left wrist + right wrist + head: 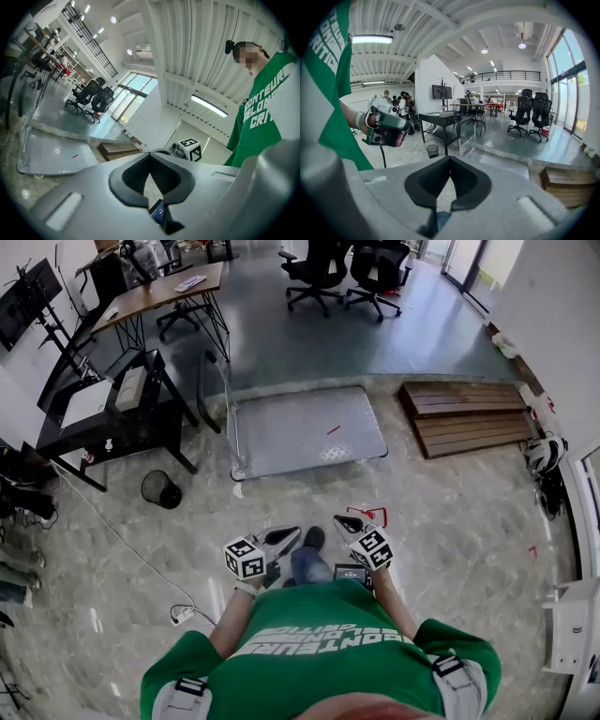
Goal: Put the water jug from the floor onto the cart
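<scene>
Left tool [289,536] lower centre, jaws together at the tips, nothing held. Right tool [347,521] near it, to its right, jaws closed too, empty. Person's green shirt [323,643] at bottom edge. Platform cart [300,432] mid-frame on the floor [450,521], handle at its left end, well apart from both tools; waste bin [161,488] to its lower left
</scene>
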Tool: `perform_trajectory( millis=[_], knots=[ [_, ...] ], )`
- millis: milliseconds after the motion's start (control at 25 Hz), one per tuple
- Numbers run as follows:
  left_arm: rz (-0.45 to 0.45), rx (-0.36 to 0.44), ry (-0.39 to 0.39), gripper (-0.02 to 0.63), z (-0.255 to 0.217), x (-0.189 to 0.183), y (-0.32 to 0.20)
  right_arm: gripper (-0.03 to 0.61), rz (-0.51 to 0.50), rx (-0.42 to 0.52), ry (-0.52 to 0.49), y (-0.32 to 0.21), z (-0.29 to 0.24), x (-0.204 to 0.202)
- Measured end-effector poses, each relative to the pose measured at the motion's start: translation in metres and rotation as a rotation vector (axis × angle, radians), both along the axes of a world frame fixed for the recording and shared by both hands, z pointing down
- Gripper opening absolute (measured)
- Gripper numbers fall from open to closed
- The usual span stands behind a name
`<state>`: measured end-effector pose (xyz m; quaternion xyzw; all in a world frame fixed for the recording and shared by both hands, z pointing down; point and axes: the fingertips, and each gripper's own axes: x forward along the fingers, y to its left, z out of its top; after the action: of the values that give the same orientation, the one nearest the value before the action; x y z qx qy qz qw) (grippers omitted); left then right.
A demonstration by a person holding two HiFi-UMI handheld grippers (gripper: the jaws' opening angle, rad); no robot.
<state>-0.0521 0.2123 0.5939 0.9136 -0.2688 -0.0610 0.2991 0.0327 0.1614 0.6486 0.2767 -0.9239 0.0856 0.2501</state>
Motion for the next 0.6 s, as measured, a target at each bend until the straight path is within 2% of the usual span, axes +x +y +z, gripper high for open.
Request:
perform_trajectory(
  millis=[600],
  knots=[
    [0.003,-0.024,0.005,0.011,0.003,-0.012,-0.065,-0.008,0.028,-0.040,0.029,-0.058,0.004,-0.004]
  ],
)
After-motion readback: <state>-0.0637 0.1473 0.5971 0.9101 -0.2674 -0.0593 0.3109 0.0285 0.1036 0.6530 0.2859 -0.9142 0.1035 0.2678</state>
